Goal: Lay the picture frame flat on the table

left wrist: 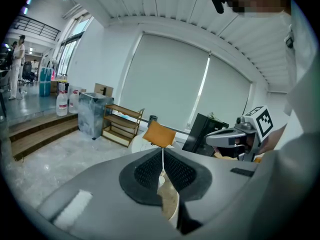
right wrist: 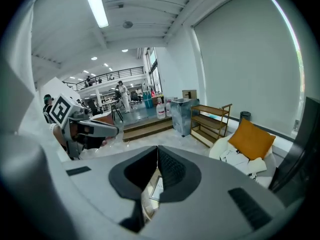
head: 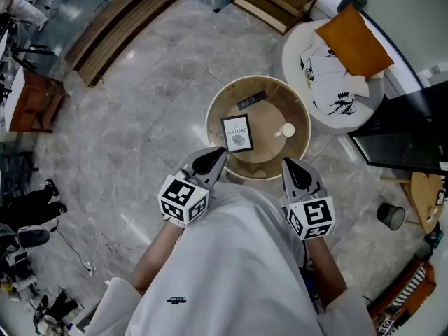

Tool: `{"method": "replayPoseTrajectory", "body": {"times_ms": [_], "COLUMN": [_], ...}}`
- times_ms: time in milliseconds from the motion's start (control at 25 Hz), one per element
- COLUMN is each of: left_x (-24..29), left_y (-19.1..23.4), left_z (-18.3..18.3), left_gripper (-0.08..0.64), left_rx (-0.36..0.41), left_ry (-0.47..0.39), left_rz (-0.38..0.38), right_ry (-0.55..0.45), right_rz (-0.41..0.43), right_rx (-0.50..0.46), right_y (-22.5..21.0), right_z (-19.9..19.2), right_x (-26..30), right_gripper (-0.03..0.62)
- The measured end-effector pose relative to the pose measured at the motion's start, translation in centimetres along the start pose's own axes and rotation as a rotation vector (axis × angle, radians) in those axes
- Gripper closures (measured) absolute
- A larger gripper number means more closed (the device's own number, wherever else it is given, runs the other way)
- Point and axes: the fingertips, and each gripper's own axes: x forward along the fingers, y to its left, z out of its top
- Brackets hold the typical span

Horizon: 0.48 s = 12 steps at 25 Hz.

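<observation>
The picture frame (head: 237, 132) is seen face-up, apparently flat, towards 9 o'clock on the round worktop (head: 269, 114), so the task is judged done. The left gripper (head: 219, 152) at 7 o'clock and the right gripper (head: 290, 164) at 5 o'clock are held with fingers together, empty.

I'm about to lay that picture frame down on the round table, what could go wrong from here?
Both the left gripper and the right gripper have their jaws together; nudging the picture frame that way could topple it instead of lowering it.
The white cup sits close to the frame's right on the round table; a sweep there may knock it.
The dark bar lies behind the frame, which could land on it.
</observation>
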Motion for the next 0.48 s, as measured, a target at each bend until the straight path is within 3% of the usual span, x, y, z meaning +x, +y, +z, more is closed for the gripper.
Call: {"method": "replayPoseTrajectory", "body": {"times_ms": [160, 360, 480], "left_x": [0.7, 0.4, 0.3], "left_y": [-0.6, -1.4, -1.7], "left_z": [0.1, 0.3, -0.4], "left_gripper": [0.549, 0.549, 0.549], "left_rx": [-0.003, -0.004, -0.017], "left_ry": [0.009, -0.001, 0.014], "left_rz": [-0.01, -0.002, -0.007], "right_ry": [0.016, 0.002, 0.0], "right_rz": [0.056, 0.098, 0.094], "right_rx": [-0.024, -0.155, -0.125], "right_y": [0.9, 1.8, 1.8], "right_z": [0.7, 1.6, 1.3], "right_x": [-0.1, 0.5, 0.6], "right_gripper": [0.588, 0.589, 0.589]}}
